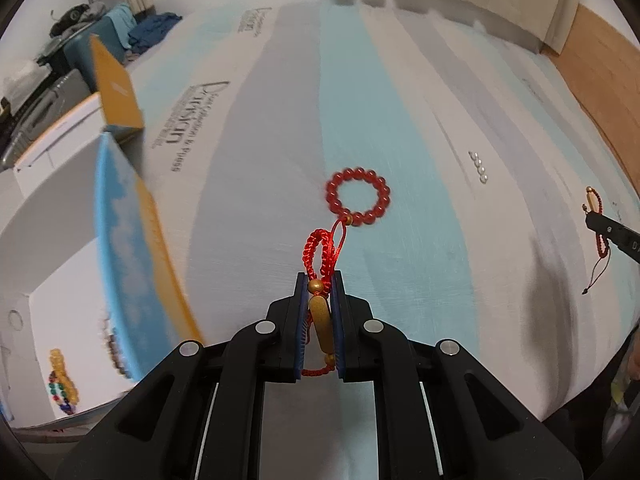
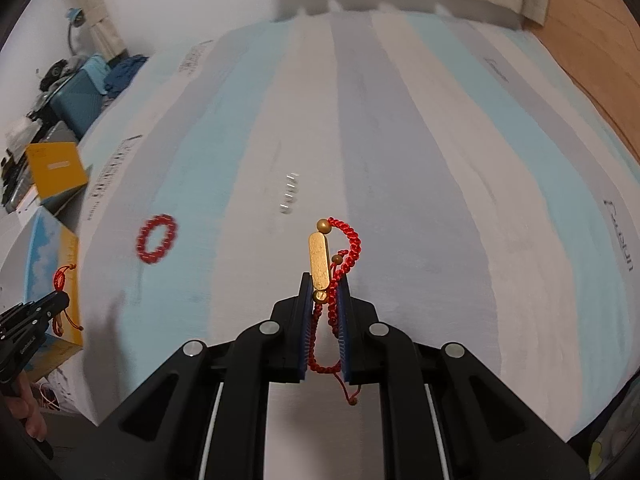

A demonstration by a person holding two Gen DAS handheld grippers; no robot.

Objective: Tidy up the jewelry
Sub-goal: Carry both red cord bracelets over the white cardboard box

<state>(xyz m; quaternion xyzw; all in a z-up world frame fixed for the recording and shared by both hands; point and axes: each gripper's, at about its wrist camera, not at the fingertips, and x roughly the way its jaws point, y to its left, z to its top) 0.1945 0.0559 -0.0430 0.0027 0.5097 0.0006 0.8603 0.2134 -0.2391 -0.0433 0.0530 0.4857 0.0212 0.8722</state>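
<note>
My left gripper [image 1: 319, 280] is shut on a red braided cord bracelet with a gold bar [image 1: 320, 324], held above the striped bed sheet [image 1: 400, 120]. My right gripper [image 2: 325, 282] is shut on a second red cord bracelet with a gold bar [image 2: 319, 258]. A red bead bracelet [image 1: 357, 196] lies on the sheet ahead of the left gripper; it also shows in the right wrist view [image 2: 157, 239]. A short row of pearl beads [image 1: 478, 166] lies further right. The right gripper also appears at the left wrist view's right edge [image 1: 592, 218], and the left gripper at the right wrist view's left edge [image 2: 60, 300].
An open blue and yellow box [image 1: 132, 248] stands at the bed's left side, with bead bracelets [image 1: 60, 376] inside on white lining. A yellow box lid [image 1: 116, 84], a teal case [image 2: 76, 100] and clutter sit far left. A wooden headboard [image 1: 600, 60] is at right.
</note>
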